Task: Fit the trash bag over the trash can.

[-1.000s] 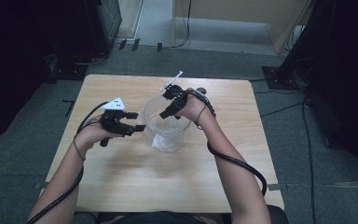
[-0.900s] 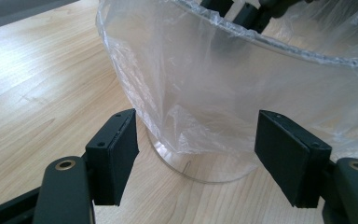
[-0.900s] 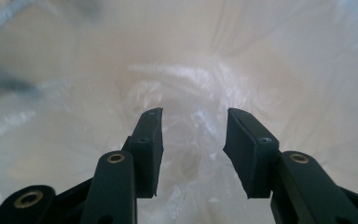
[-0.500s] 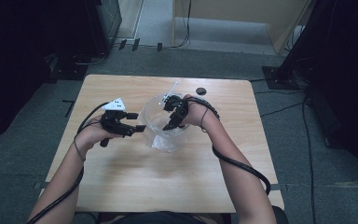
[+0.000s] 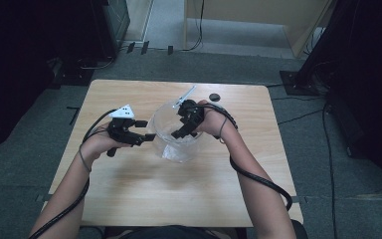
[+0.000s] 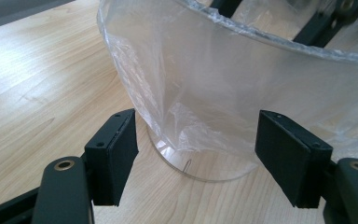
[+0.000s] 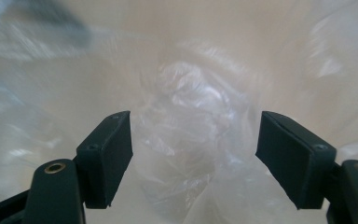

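Note:
A clear round plastic container (image 5: 165,115) lined with a thin see-through bag (image 6: 200,88) stands at the table's middle. My left gripper (image 5: 147,130) is open at its left side; in the left gripper view its jaws (image 6: 196,154) stand wide apart in front of the container's lower wall and base, not pressing on them. My right gripper (image 5: 178,132) reaches down into the container from above. Its jaws (image 7: 193,154) have just been opening and stand apart over the crumpled bag film (image 7: 191,102) at the bottom, gripping nothing.
The wooden table (image 5: 129,199) carries a small black round thing (image 5: 214,96) at the back, just behind my right hand. A pale strip (image 5: 186,93) sticks up at the container's far rim. Cables trail from both grippers off the near table edge.
My right gripper has come off the container's far rim, dipped into the lined container and opened its jaws. The left gripper has stayed put.

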`<state>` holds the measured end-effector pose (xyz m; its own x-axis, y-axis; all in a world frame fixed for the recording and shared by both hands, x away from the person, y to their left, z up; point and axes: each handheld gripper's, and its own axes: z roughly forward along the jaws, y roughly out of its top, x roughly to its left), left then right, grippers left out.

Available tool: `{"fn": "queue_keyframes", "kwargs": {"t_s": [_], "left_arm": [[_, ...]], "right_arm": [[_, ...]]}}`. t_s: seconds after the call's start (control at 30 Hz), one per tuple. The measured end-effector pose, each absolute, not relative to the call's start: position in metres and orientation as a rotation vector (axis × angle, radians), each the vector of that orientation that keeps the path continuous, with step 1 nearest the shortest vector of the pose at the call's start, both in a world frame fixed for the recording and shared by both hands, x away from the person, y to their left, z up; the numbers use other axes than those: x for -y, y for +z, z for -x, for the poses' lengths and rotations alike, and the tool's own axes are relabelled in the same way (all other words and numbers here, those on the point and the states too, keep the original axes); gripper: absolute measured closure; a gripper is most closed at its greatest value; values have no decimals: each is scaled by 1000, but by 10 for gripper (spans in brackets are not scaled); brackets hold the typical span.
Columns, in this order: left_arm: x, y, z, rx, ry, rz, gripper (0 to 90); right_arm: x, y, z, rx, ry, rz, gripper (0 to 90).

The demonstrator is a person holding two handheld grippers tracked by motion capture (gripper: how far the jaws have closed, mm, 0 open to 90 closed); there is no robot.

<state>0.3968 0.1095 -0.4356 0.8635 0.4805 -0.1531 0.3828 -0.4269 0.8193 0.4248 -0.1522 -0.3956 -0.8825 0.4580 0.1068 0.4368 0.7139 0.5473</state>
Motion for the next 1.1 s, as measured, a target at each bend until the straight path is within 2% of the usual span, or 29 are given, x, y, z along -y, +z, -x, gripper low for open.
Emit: {"fn": "queue_keyframes", "kwargs": {"t_s": [0.5, 1.1], "left_arm": [[-112, -435, -395, -631, 144, -2073, 289], [-104, -431, -388, -591, 149, -2091, 288]], "right_arm": [[176, -374, -414, -2743, 1119, -749, 261], [248, -370, -390, -2591, 1299, -721, 253]]}}
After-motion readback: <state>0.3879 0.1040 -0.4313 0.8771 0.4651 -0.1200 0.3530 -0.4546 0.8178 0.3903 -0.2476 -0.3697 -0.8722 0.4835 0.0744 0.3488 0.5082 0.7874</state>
